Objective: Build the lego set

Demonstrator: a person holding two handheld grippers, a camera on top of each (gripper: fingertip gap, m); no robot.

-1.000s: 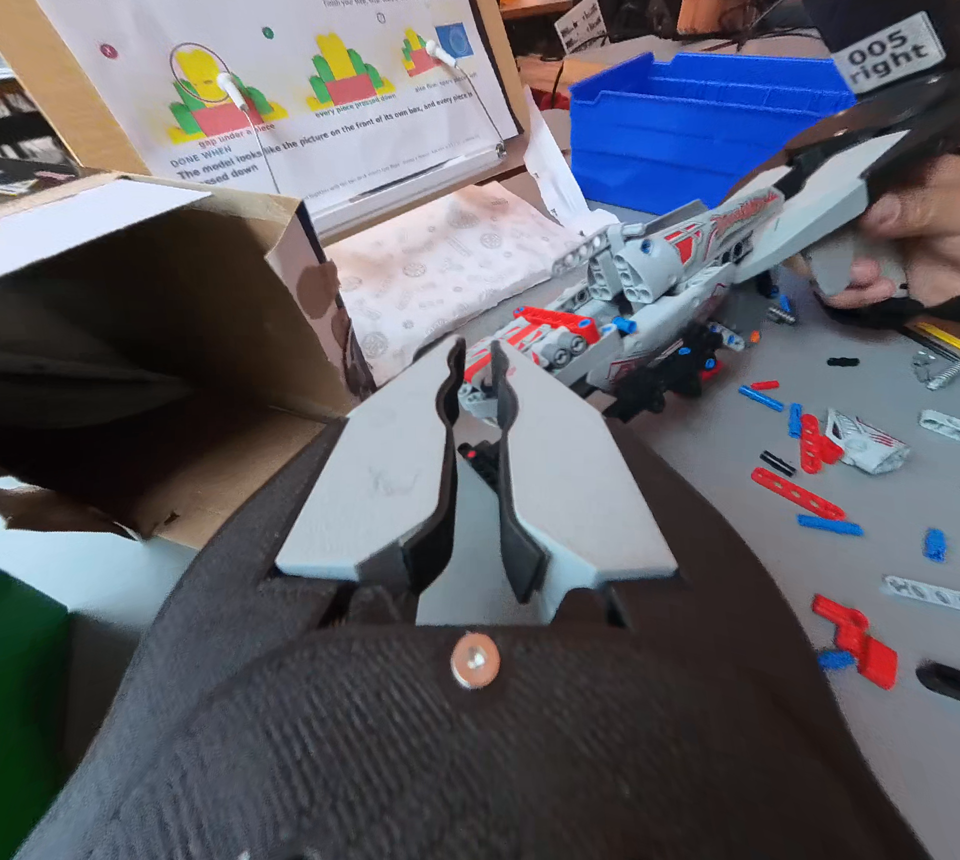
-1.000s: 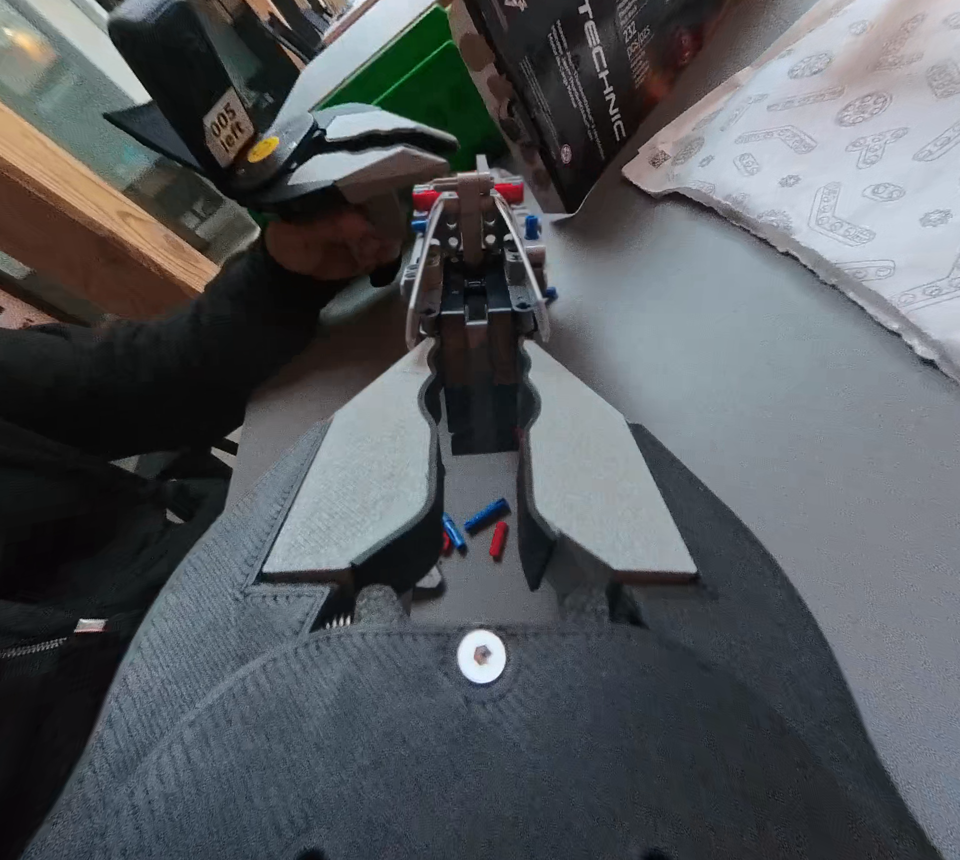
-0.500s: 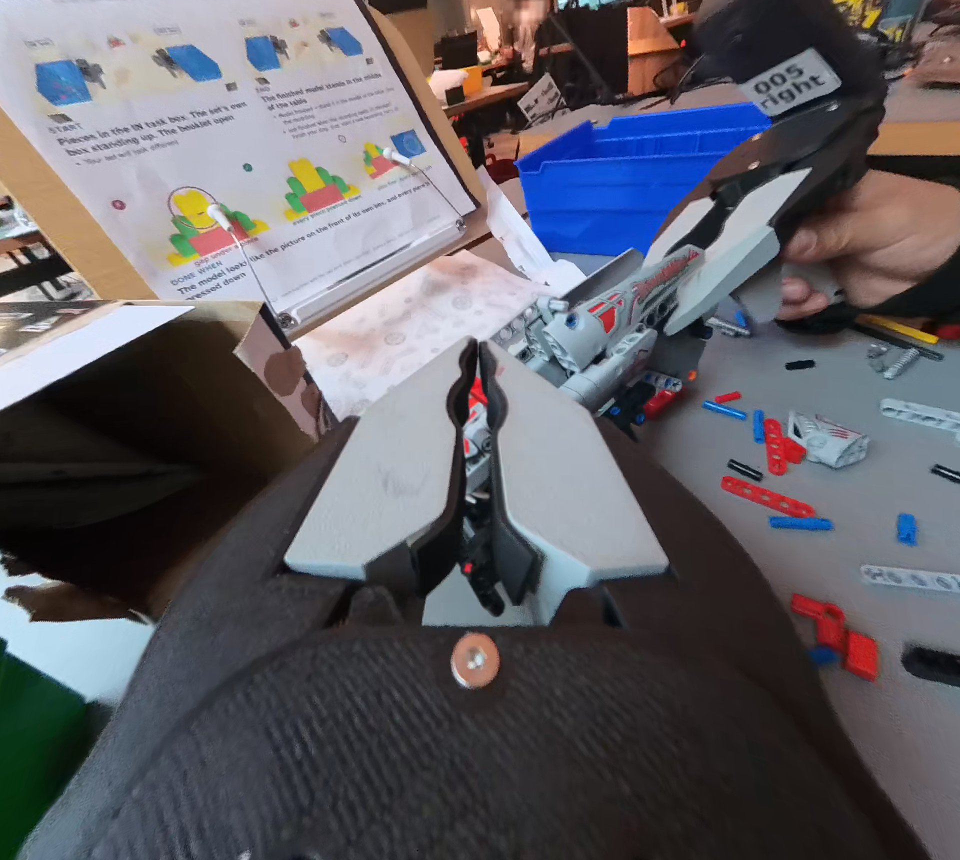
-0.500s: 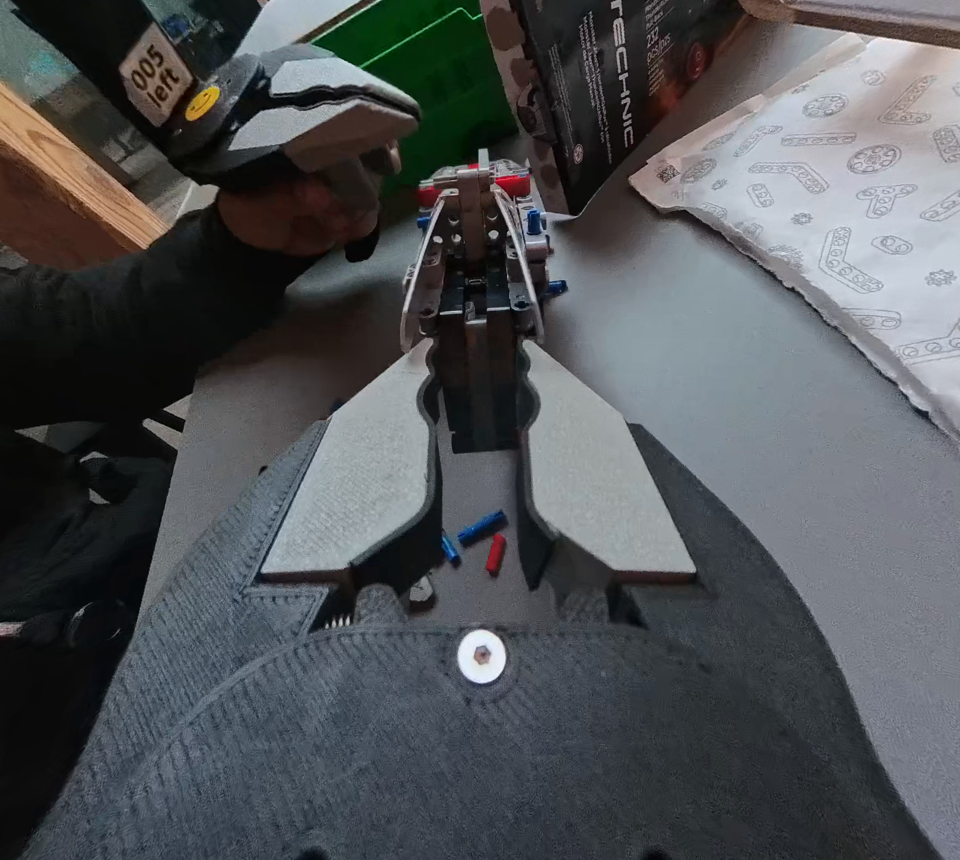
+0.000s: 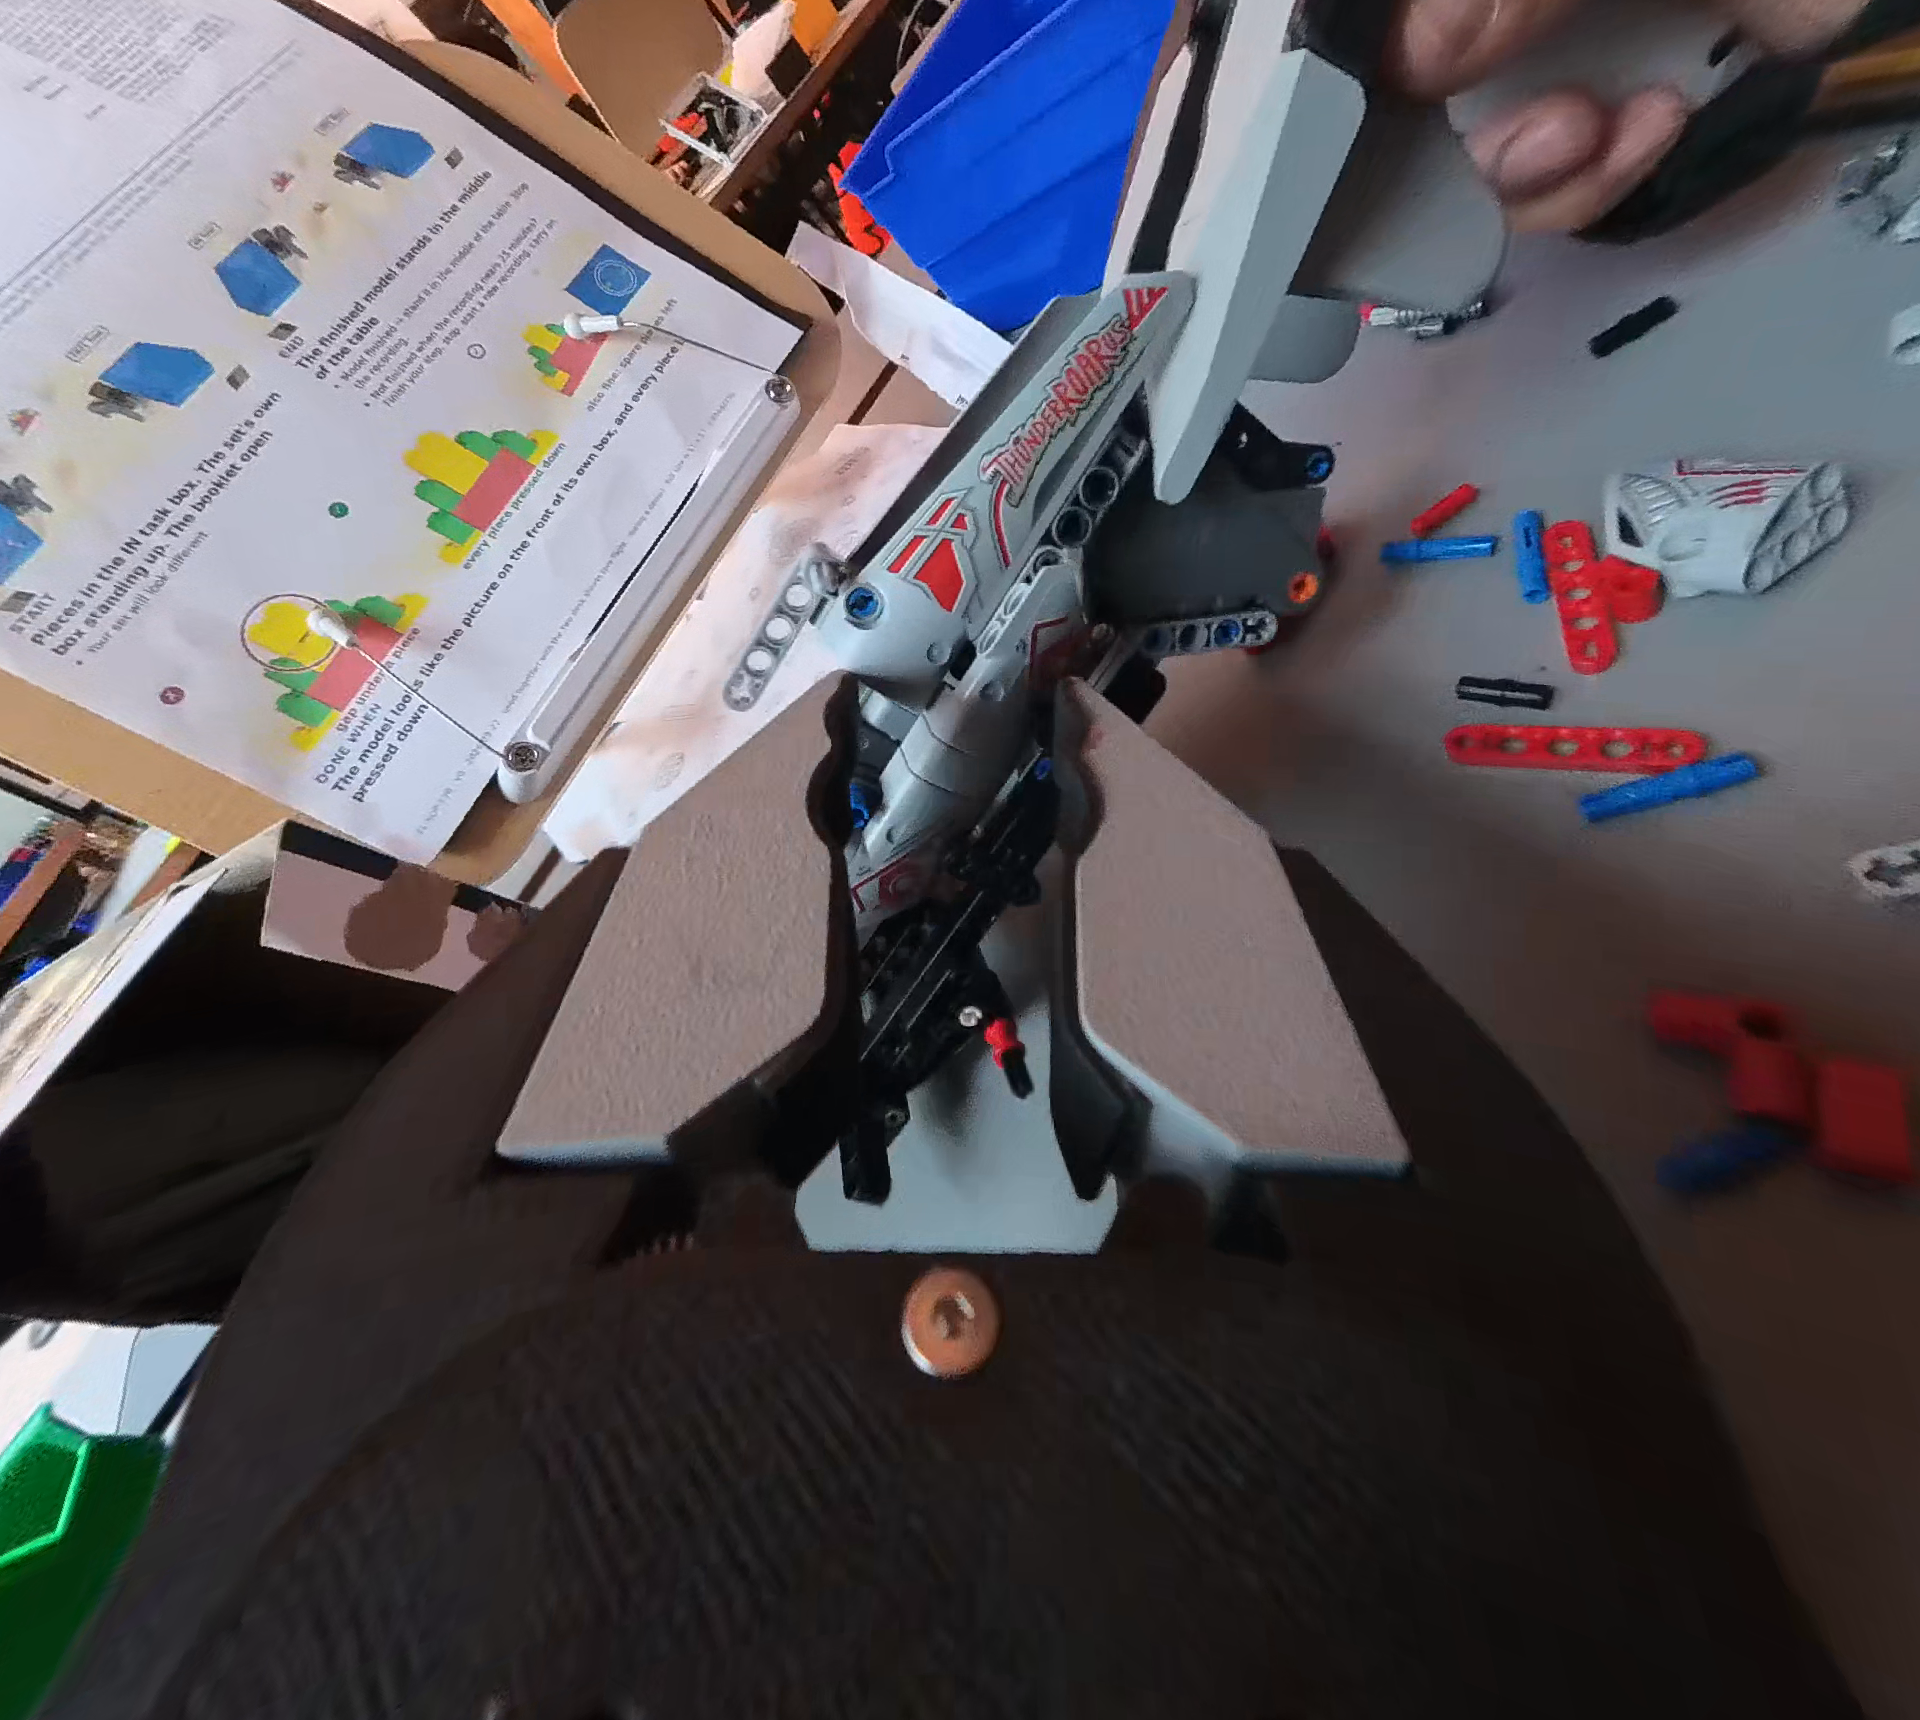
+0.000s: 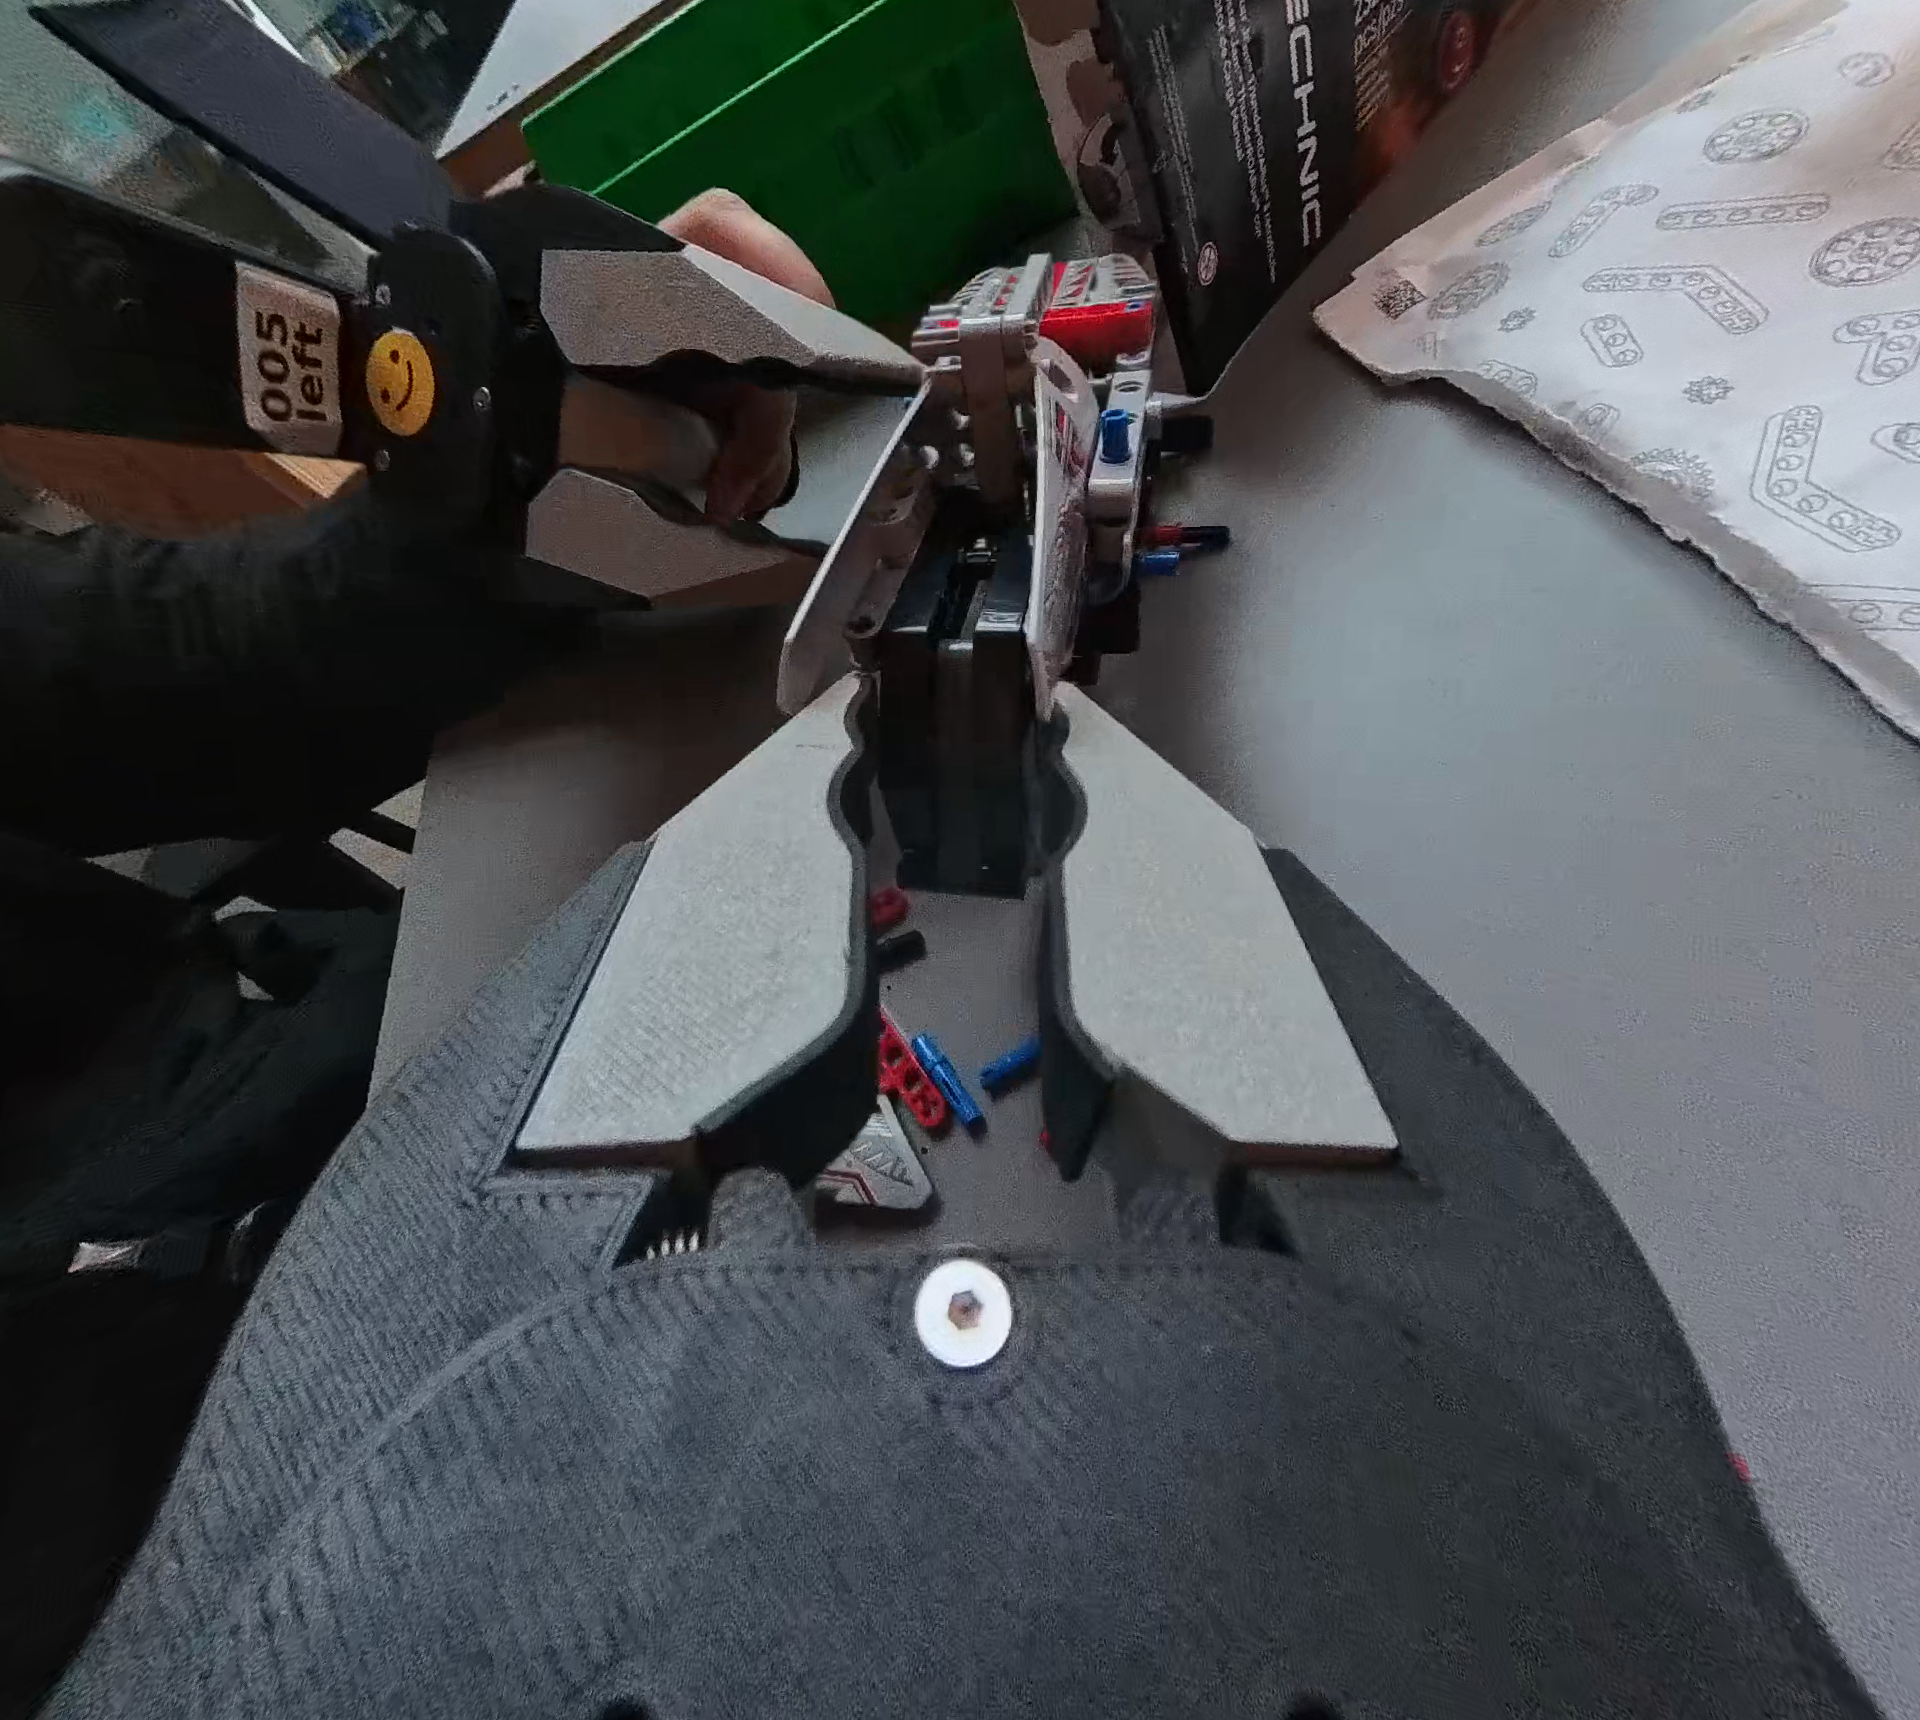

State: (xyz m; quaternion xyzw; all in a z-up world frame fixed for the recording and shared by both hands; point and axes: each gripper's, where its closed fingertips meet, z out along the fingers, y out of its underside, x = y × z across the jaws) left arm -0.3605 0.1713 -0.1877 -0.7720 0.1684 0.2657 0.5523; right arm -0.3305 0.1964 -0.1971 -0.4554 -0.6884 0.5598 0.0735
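Observation:
The grey, red and black lego model (image 5: 997, 548) is held in the air between both grippers. My left gripper (image 5: 951, 714) has its jaws around the model's front end, with both fingers touching its sides. My right gripper (image 6: 961, 704) is shut on the black block at the model's rear (image 6: 956, 777). It also shows in the left wrist view (image 5: 1226, 320), clamped on the model's printed side panel. The left gripper shows in the right wrist view (image 6: 862, 465), one finger above and one below the model's grey side panel.
Loose pieces lie on the grey table (image 5: 1558, 891): a red beam (image 5: 1574, 748), blue pins, a white panel piece (image 5: 1725, 527), a red angle piece (image 5: 1797, 1088). There is also a blue bin (image 5: 1039, 112), an instruction sheet on a stand (image 5: 364, 423), the set's box (image 6: 1299, 60), a green bin (image 6: 810, 112) and a paper bag (image 6: 1714, 320).
My left gripper has moved in and its jaws have widened around the model's front end. The model has tilted more upright. My right gripper has kept its hold.

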